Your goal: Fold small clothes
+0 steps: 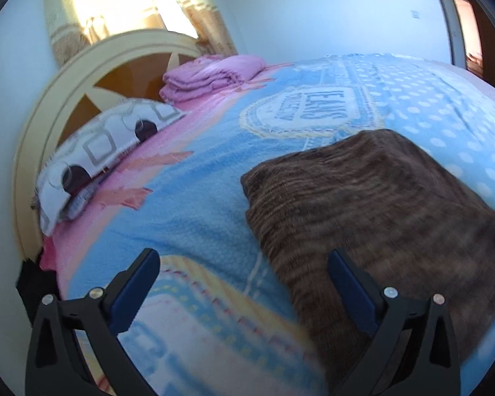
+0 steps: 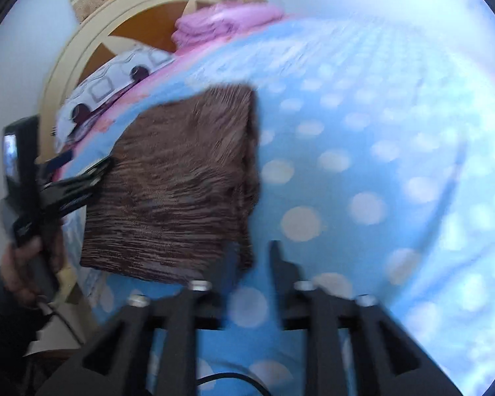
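Note:
A brown striped garment (image 1: 373, 204) lies folded into a rectangle on the blue bedspread (image 1: 198, 204). My left gripper (image 1: 244, 264) is open and empty above the garment's near left edge; its right finger hangs over the cloth. In the right wrist view the garment (image 2: 178, 181) sits left of centre. My right gripper (image 2: 254, 254) is open with a narrower gap, empty, by the garment's near right corner. The left gripper (image 2: 82, 178) shows at the garment's left edge, held by a hand. The view is blurred.
A patterned pillow (image 1: 92, 151) and a folded pink blanket (image 1: 211, 76) lie at the head of the bed by the cream headboard (image 1: 82, 76). The blue dotted spread (image 2: 363, 181) stretches to the right. A curtained window (image 1: 122, 3) is behind.

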### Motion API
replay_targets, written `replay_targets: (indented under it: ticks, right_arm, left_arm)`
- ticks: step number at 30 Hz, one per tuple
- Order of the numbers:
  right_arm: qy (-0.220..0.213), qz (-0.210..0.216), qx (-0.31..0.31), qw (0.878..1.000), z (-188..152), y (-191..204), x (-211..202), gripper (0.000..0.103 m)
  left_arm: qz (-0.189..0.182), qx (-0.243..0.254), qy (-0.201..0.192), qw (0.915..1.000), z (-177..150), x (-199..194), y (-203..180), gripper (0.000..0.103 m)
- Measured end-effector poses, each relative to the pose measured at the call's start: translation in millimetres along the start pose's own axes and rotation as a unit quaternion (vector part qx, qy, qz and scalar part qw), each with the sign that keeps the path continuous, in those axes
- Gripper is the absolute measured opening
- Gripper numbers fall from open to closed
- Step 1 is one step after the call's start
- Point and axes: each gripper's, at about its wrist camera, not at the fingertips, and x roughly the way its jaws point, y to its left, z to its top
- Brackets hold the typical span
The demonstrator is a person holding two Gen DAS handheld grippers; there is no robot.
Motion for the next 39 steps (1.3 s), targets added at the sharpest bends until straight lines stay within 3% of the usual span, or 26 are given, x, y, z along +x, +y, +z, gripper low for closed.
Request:
replay_targets:
  ticks: [5,8,14,39]
  right_arm:
    - [-0.105,-0.01,-0.018,0.994,-11,32,-68,0.045]
    - [-0.153,-0.021,-0.015,0.988,-19,45,-91,0.056]
    - [-0.175,-0.035,-0.047,0.983,-17,63,-110,0.058]
    - [-0.174,-0.034,-0.053,0.983,-24,71,-114,0.058]
  left_arm:
    - [-0.027,-0.009,-0.038,0.9989,-11,-61,18,0.103]
    - [-0.045,-0.016,-0.054,0.9974,-8,-80,17,0.103]
    - [-0.074,-0.008,-0.078,0.9942,-1,-103,9,0.103]
    - [-0.073,-0.003,-0.073,0.9947,-5,-106,2,0.103]
